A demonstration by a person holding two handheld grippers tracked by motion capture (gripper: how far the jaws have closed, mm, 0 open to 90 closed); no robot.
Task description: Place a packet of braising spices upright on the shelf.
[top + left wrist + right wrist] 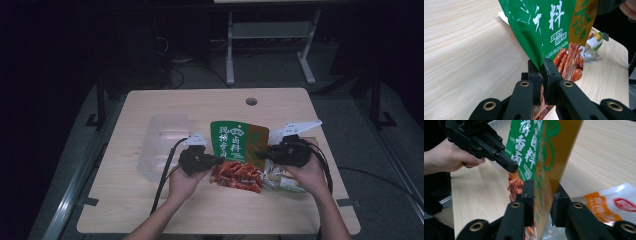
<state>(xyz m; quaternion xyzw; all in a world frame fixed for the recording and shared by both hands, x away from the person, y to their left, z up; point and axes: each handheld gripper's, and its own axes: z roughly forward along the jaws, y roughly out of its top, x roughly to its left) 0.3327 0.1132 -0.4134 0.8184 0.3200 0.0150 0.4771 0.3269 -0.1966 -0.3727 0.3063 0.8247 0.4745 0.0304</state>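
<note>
Green-and-orange glossy snack pouch point(239, 141) stands held up over the middle of a pale wooden table point(150, 205).

Its left edge is clamped flat between the jaws of the left gripper point(543, 75), while the right gripper point(543, 202) straddles the other edge with its jaws parted, the foil between them but not pinched. Beneath the pouch lie smaller clear-edged packets with orange print point(614, 206), and a clear plastic tray point(162, 142) rests just left of the hands. One round cable hole point(251, 101) marks the tabletop's far edge; beyond it a dim room shows grey floor and a white metal stand point(270, 45).
</note>
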